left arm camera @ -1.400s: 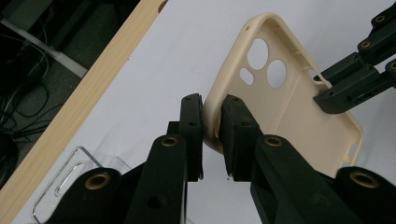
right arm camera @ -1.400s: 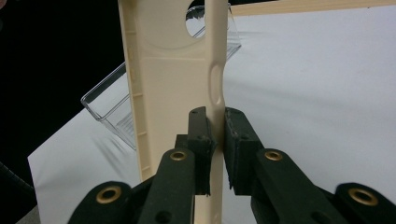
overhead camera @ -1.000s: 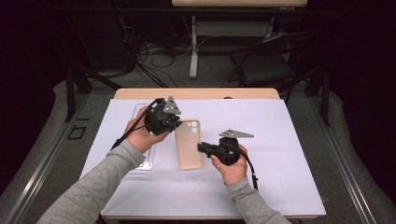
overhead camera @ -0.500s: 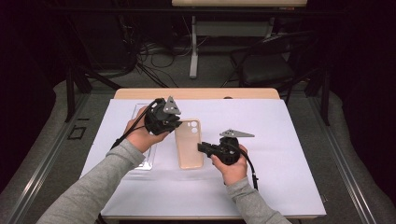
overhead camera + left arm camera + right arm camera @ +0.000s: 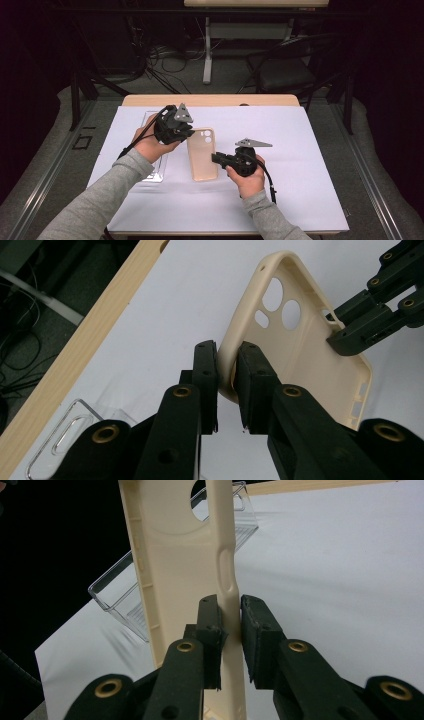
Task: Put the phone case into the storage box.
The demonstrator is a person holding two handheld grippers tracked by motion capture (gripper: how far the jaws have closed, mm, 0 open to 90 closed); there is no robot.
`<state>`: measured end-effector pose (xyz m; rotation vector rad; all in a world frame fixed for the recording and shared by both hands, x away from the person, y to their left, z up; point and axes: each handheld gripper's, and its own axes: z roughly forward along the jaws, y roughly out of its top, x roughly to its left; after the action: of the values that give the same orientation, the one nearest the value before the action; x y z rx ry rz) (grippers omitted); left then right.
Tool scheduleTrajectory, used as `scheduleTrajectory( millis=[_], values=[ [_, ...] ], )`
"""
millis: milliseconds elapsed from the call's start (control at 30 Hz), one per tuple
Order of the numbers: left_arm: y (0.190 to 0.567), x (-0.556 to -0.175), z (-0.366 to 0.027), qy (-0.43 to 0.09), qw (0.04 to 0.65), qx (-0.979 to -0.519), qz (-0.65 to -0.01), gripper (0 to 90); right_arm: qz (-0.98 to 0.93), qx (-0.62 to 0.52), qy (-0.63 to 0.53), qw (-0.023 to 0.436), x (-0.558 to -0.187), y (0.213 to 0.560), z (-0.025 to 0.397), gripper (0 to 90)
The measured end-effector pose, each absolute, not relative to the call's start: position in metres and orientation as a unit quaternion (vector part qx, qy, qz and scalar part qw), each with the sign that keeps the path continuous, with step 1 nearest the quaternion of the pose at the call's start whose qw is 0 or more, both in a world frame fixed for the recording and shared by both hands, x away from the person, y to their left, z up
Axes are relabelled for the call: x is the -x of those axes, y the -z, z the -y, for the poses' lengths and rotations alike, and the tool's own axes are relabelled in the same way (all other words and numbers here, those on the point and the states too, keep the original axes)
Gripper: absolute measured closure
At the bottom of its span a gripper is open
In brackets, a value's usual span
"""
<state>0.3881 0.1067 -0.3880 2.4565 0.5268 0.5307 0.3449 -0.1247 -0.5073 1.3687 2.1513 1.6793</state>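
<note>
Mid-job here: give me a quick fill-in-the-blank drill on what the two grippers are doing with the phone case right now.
1. Both grippers grip the walls of a ____-coloured phone case.
2. The left gripper pinches the case wall near the ____ cutouts.
3. Beside the phone case lies a ____ plastic case.
4. The right gripper has its jaws on the case's ____ wall.

Missing words: beige; camera; clear; side

Lab: floor cables (image 5: 150, 55), recording table (image 5: 210, 100)

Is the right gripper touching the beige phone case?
Touching: the right gripper view shows the right gripper clamping the beige phone case side wall.
</note>
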Motion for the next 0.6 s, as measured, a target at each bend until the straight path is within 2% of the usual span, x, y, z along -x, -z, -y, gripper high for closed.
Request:
scheduleTrajectory(
  millis=[600],
  values=[
    [0.3848, -0.3913, -0.1057, -0.194, 0.273, -0.926, -0.176, 80.4, -0.704, -0.447, -0.55, 0.045, -0.3454, 0.5079, 0.125, 78.2]
  ],
)
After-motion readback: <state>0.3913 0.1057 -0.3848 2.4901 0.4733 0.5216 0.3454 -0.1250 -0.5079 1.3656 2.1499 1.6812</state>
